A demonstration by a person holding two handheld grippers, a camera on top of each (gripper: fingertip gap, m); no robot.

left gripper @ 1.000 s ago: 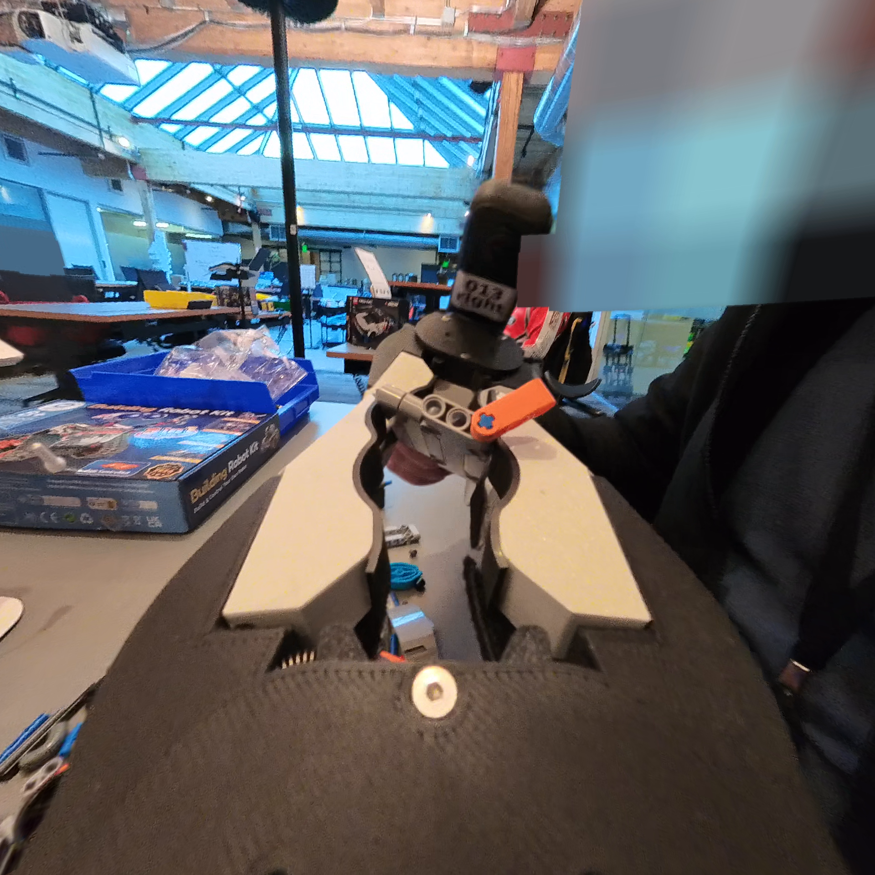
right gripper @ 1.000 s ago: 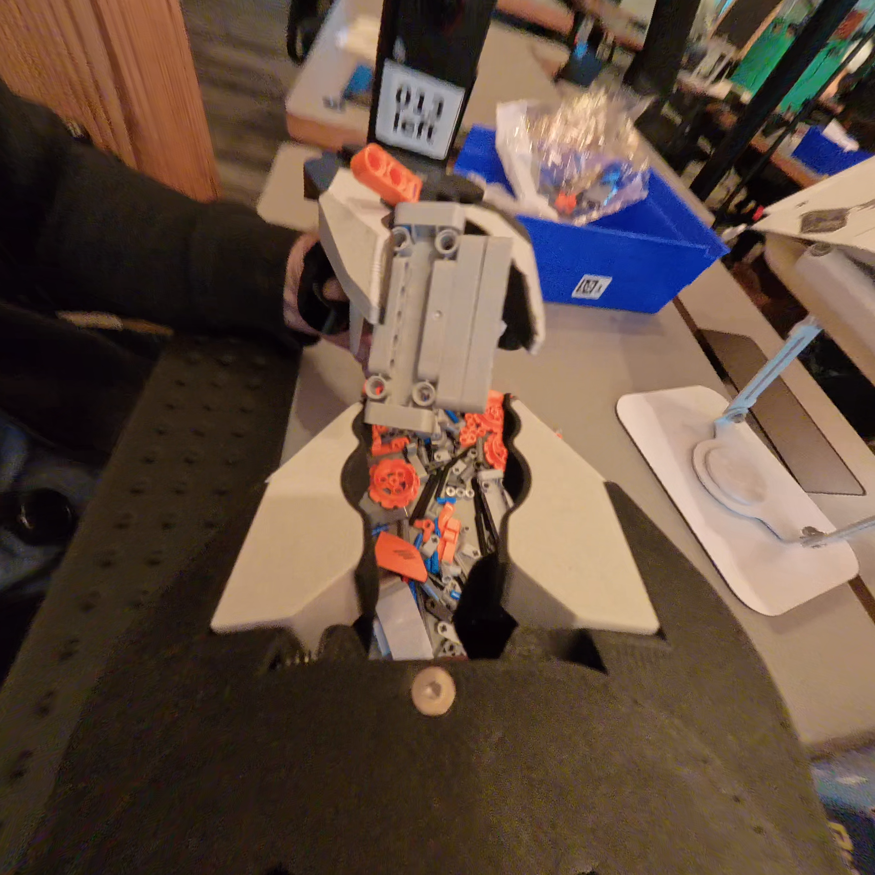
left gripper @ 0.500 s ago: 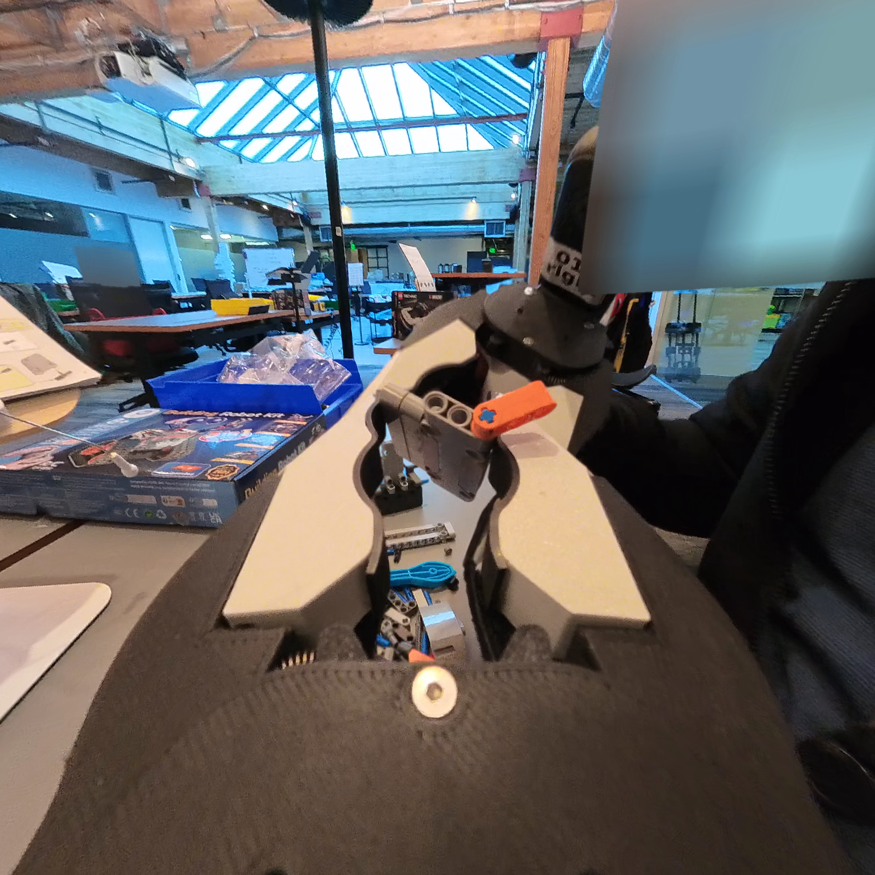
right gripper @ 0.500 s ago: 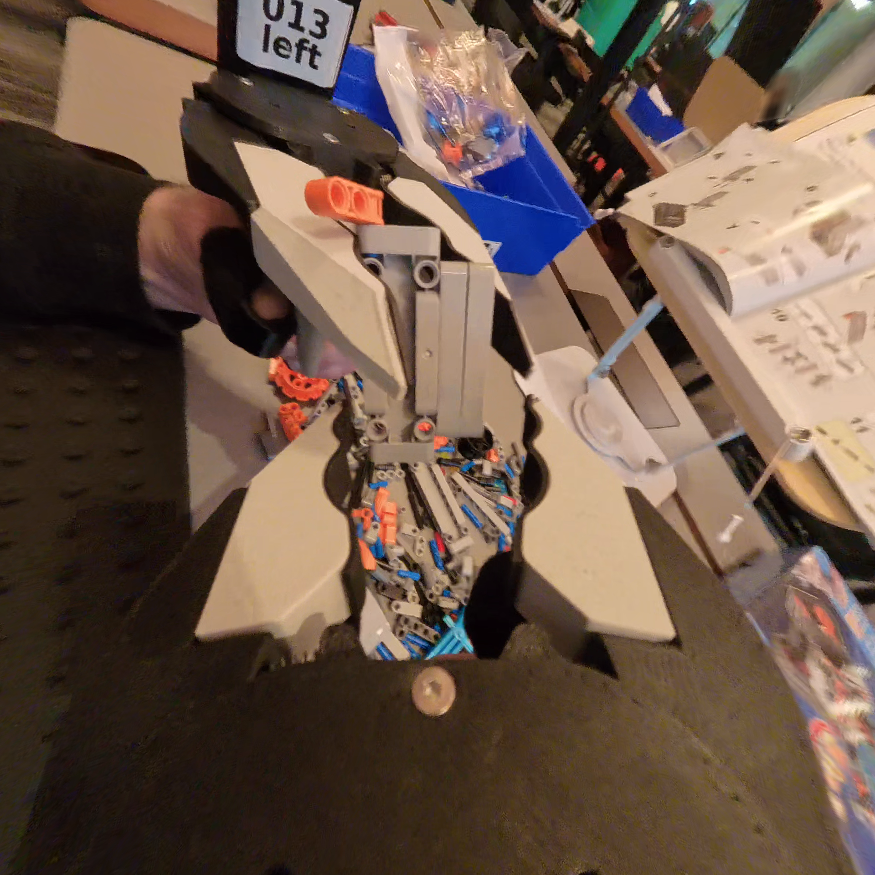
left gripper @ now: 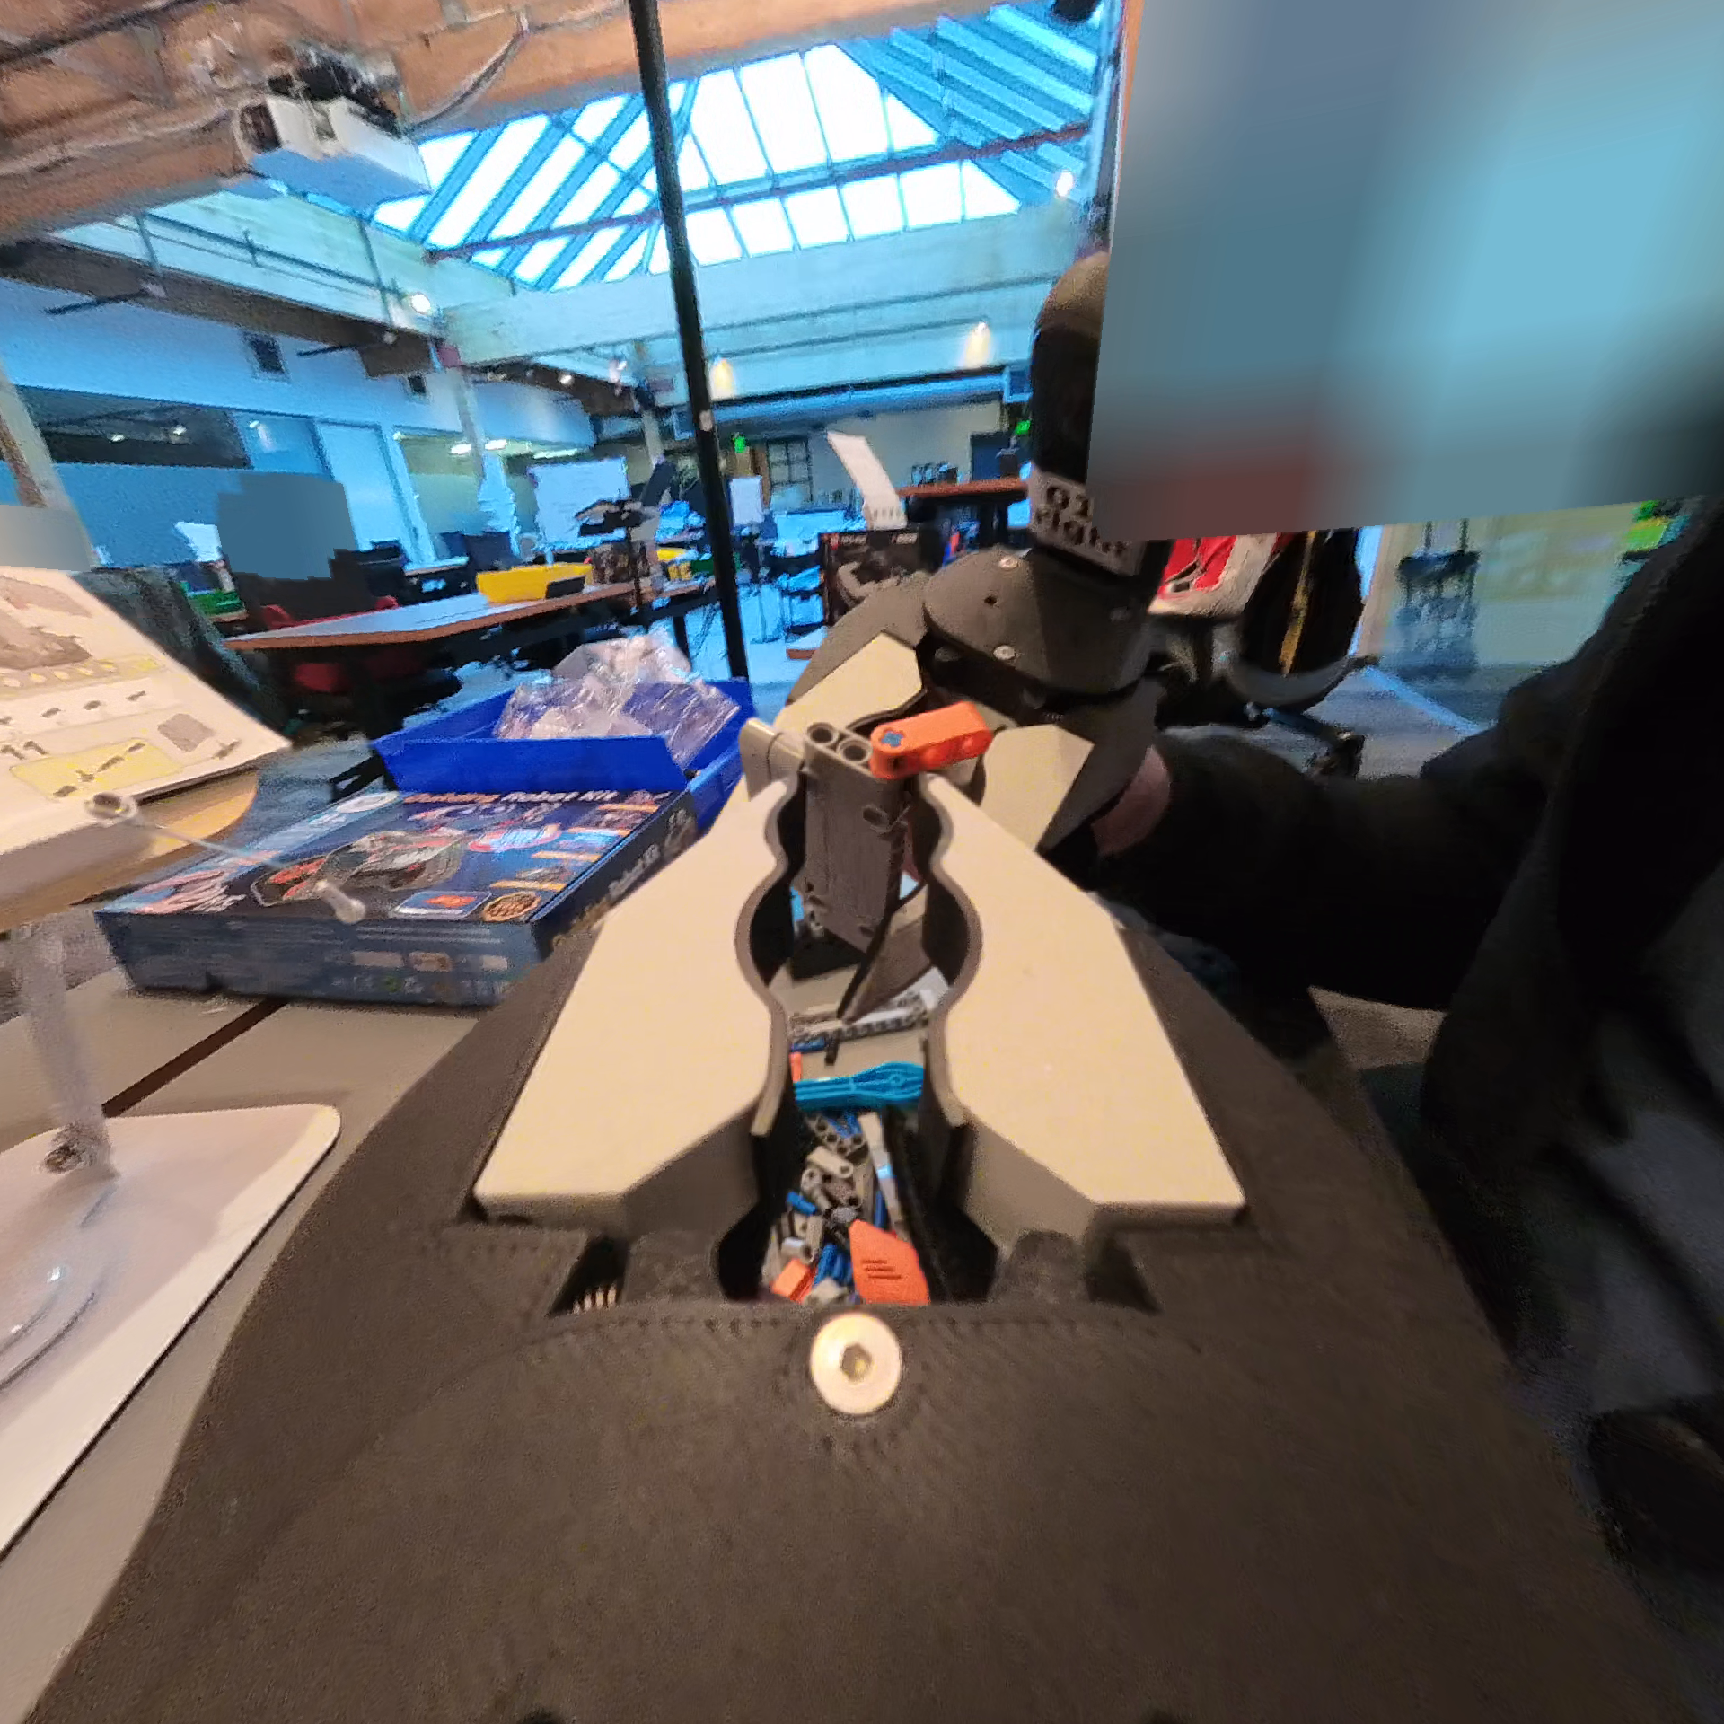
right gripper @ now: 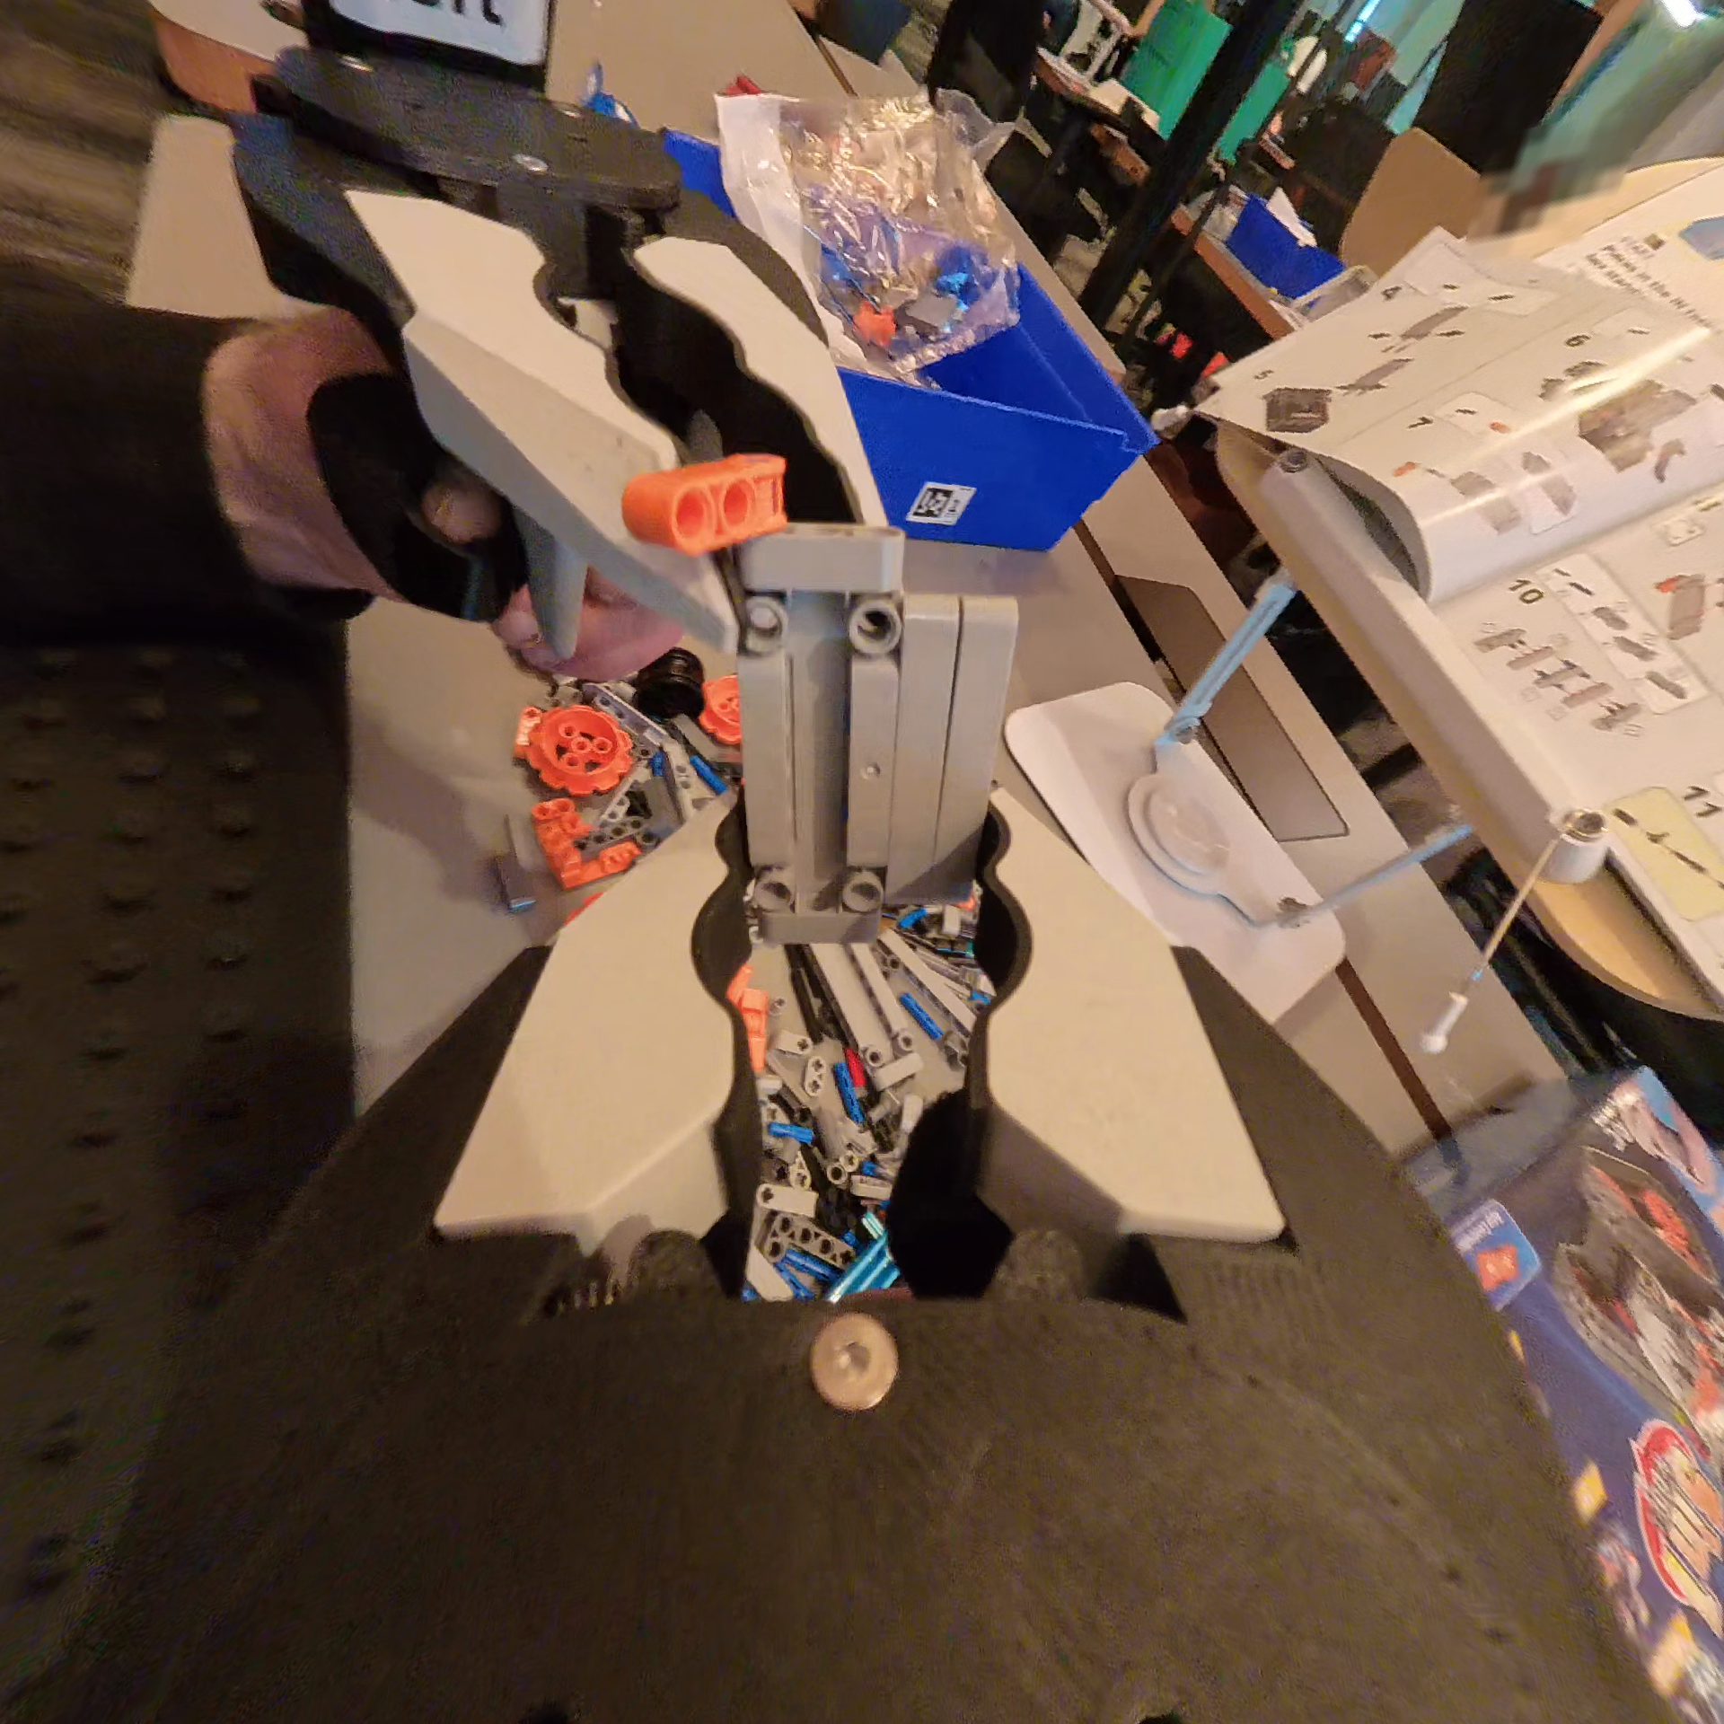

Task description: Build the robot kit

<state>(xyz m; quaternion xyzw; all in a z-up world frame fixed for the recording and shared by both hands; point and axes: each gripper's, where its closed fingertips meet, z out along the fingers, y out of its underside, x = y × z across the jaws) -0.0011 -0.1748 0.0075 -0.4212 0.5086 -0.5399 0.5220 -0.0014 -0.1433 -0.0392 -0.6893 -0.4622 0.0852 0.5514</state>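
Note:
A grey block assembly (left gripper: pixel 844 840) with an orange two-hole connector (left gripper: pixel 928 749) at one end is held between both grippers above the table. My left gripper (left gripper: pixel 854 802) is shut on its connector end. My right gripper (right gripper: pixel 863 840) is shut on the opposite end of the assembly (right gripper: pixel 840 728). In the right wrist view the left gripper (right gripper: pixel 793 569) comes in from the upper left, in a person's hand, with the orange connector (right gripper: pixel 704 501) at its fingertip. In the left wrist view the right gripper's grey fingers (left gripper: pixel 868 672) show behind the assembly.
A pile of loose grey, blue and orange parts (right gripper: pixel 840 1073) lies on the table under the grippers, with orange wheels (right gripper: pixel 578 746) beside it. Around it are a blue bin (right gripper: pixel 989 448) of bagged parts, a kit box (left gripper: pixel 373 896), and an open booklet (right gripper: pixel 1539 420) on a white-based stand (right gripper: pixel 1166 821).
Both grippers have kept hold of the assembly and swung together. It now stands straighter in both views. The booklet stand and kit box have come into view.

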